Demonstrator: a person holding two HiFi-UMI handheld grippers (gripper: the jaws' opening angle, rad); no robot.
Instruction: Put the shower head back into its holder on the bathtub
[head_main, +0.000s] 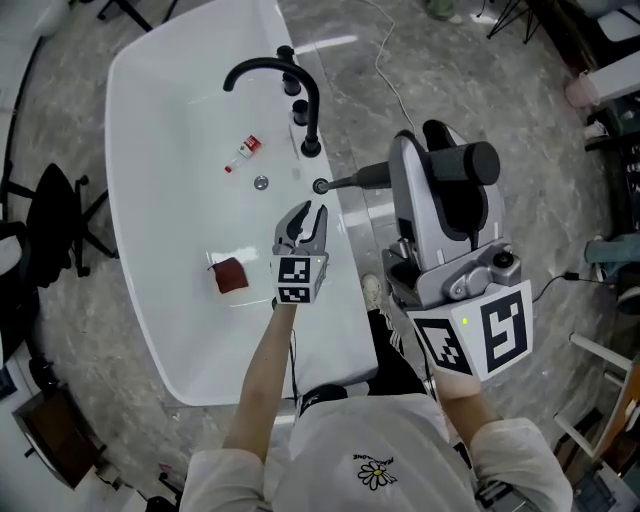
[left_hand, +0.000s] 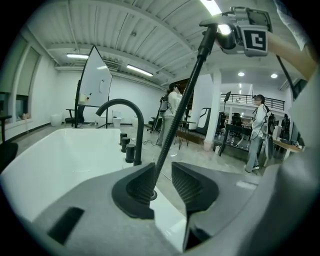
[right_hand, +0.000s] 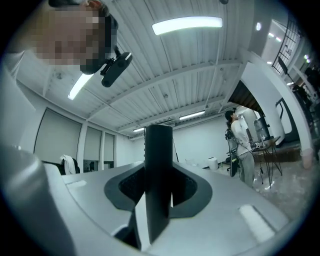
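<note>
You are clamping the shower head (head_main: 455, 165) in your right gripper (right_hand: 159, 185), not yet seating it in the holder (head_main: 320, 186) on the bathtub (head_main: 180, 150) rim, with your left gripper (left_hand: 164, 172) hanging half open and empty beside it.

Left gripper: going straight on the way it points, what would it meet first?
Probably the shower hose, rising from the tub rim between the left gripper's open jaws; the black faucet stands further back, depth unclear.

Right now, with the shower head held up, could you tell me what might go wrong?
The ribbed black hose runs between the left gripper's open jaws; it could snag there while feeding down. The right gripper's jaws clamp the black cylindrical shower head well away from the round holder on the white bathtub rim; a misaligned approach might knock the rim.
</note>
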